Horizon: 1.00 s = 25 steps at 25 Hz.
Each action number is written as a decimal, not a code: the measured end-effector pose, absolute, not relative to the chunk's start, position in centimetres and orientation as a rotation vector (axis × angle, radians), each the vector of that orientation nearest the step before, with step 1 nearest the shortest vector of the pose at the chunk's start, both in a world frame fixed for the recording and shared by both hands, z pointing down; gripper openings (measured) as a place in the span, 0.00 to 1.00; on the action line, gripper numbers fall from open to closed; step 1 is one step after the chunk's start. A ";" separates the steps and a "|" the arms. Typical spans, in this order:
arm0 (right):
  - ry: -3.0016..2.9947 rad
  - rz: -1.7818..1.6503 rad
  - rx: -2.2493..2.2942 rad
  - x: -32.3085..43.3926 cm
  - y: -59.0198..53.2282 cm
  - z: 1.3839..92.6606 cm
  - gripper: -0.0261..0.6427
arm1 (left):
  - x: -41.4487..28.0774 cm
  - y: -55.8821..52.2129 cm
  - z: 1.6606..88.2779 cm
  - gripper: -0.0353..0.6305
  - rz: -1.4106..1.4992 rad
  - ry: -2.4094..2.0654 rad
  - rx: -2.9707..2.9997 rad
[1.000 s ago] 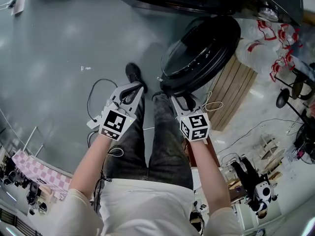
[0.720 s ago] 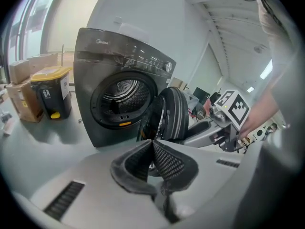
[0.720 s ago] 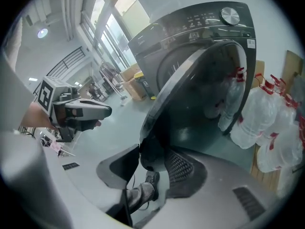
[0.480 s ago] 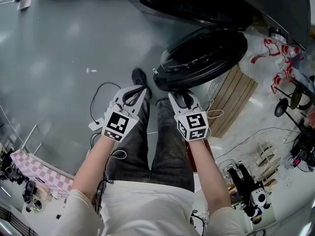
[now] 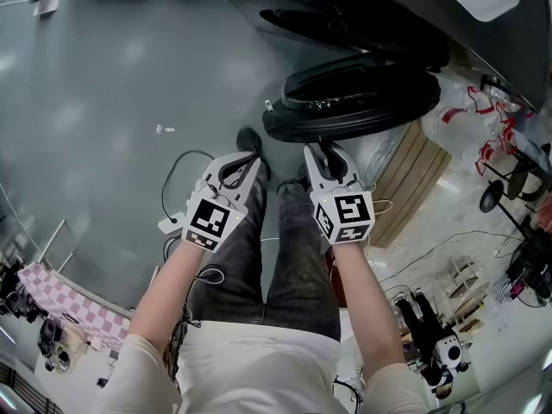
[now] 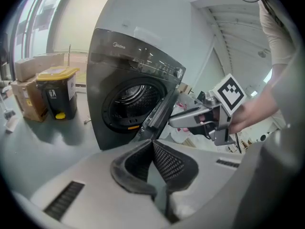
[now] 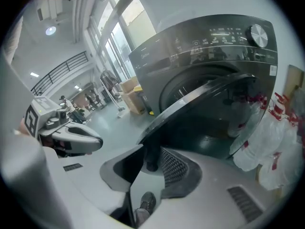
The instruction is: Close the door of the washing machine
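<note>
Fingers of your left gripper point(image 5: 249, 157) are pressed together, holding nothing. On your right gripper point(image 5: 318, 150) the fingers have just been closing and now pinch the edge of the door point(image 5: 362, 102), which hangs half open before the washer point(image 5: 345, 24).

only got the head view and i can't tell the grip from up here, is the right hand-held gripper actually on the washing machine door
Observer: Yes. In the right gripper view the right hand-held gripper has just been closing its jaws. The dark edge of the washing machine door stands between them, and the pads look to be against it.
Operator: ok and the left one, holding anything
Observer: No. In the left gripper view the left hand-held gripper has its jaws together with nothing between them. It is apart from the door.
</note>
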State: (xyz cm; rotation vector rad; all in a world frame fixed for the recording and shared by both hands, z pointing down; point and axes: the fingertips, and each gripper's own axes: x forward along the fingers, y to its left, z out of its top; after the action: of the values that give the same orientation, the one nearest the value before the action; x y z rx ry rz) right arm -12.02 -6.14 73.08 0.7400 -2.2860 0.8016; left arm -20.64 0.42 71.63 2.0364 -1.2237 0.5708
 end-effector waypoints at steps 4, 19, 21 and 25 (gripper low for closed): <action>-2.303 0.825 0.815 -13.7 -8.5 72.5 0.22 | -22.1 -0.4 71.8 0.07 0.556 -1.245 2.028; -2.332 0.803 0.953 -18.8 -16.3 71.8 0.17 | -28.2 -3.6 72.5 0.07 0.497 -1.311 1.978; -2.333 0.813 0.980 -19.3 -17.3 71.5 0.17 | -28.6 -4.1 72.4 0.06 0.496 -1.314 1.977; -2.360 0.782 0.999 -20.4 -19.1 70.9 0.16 | -29.1 -5.4 71.7 0.07 0.478 -1.327 1.986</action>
State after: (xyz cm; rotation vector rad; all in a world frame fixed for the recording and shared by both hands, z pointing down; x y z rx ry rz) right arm -20.38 -19.13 70.94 0.9987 -2.3599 0.7816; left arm -29.13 -5.44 71.73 1.9858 -1.3266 0.4778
